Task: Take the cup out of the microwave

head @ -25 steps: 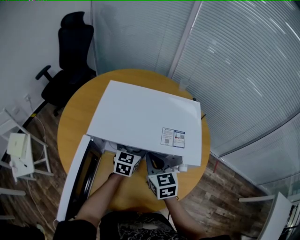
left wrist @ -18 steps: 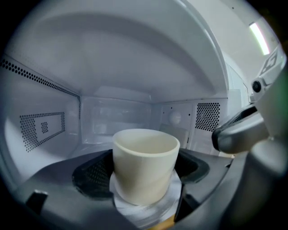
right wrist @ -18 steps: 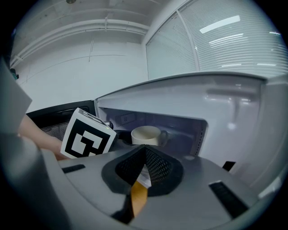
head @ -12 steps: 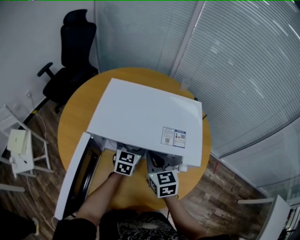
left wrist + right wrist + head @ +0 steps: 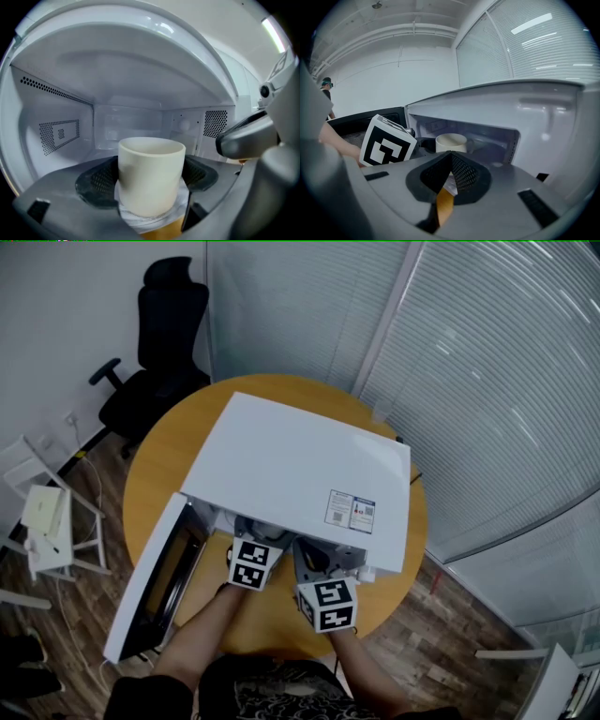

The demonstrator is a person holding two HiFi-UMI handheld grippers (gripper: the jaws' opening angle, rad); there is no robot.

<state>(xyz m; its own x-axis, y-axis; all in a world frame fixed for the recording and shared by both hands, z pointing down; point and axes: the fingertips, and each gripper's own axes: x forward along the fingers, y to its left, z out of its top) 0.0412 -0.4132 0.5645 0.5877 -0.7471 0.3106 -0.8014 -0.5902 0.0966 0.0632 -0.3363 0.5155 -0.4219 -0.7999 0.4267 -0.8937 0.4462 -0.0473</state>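
Note:
A white microwave (image 5: 291,474) stands on a round wooden table (image 5: 155,474), its door (image 5: 150,582) swung open to the left. In the left gripper view a cream cup (image 5: 151,176) stands on the glass turntable (image 5: 154,218) inside the cavity. My left gripper (image 5: 150,180) is shut on it, one dark pad against each side. The cup (image 5: 451,142) shows again in the right gripper view, with the left gripper's marker cube (image 5: 386,140) beside it. My right gripper (image 5: 450,164) is shut on nothing, just outside the opening. In the head view both marker cubes (image 5: 248,565) (image 5: 326,604) sit at the microwave's front edge.
A black office chair (image 5: 155,362) stands behind the table at the left. A small white rack (image 5: 52,521) is on the wooden floor at far left. Glass walls with blinds (image 5: 487,381) close off the back and right. A person (image 5: 326,89) stands far off.
The head view has shifted a little, so the room slides right in the picture. Both grippers stay at the microwave's opening.

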